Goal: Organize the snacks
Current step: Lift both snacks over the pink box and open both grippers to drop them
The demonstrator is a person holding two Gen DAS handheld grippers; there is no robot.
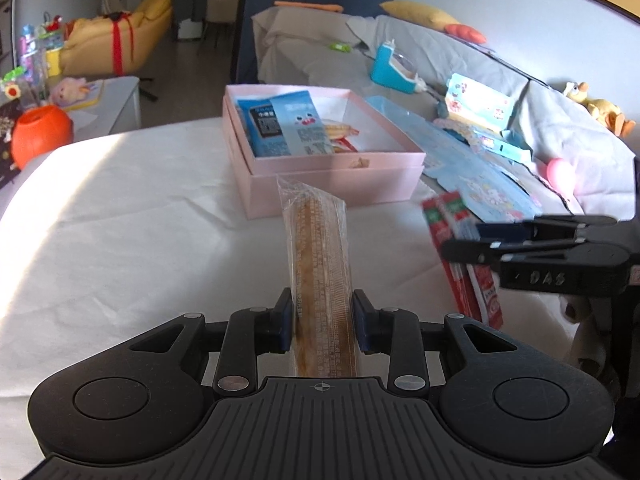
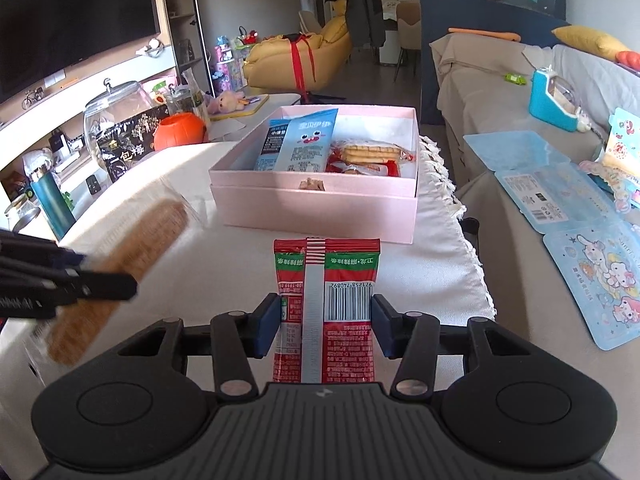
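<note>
My left gripper (image 1: 322,312) is shut on a long brown snack stick in clear wrap (image 1: 316,240), held above the white tablecloth and pointing at the pink box (image 1: 332,188). My right gripper (image 2: 326,320) is shut on a red and green snack packet (image 2: 326,268), barcode side up, just short of the pink box (image 2: 312,208). The open box holds blue packets (image 2: 308,140) and wrapped biscuits (image 2: 368,152). Each gripper shows in the other's view: the right gripper (image 1: 464,238) with its red packet (image 1: 448,216), and the left gripper (image 2: 108,274) with the stick (image 2: 160,228).
A grey covered sofa (image 1: 460,68) runs along the right, with blue plastic packaging (image 2: 560,200) and a blue toy (image 2: 554,98) on it. The cloth's fringed edge (image 2: 460,208) marks the table's right side. An orange pumpkin pot (image 1: 40,136) and a glass jar (image 2: 116,128) stand to the left.
</note>
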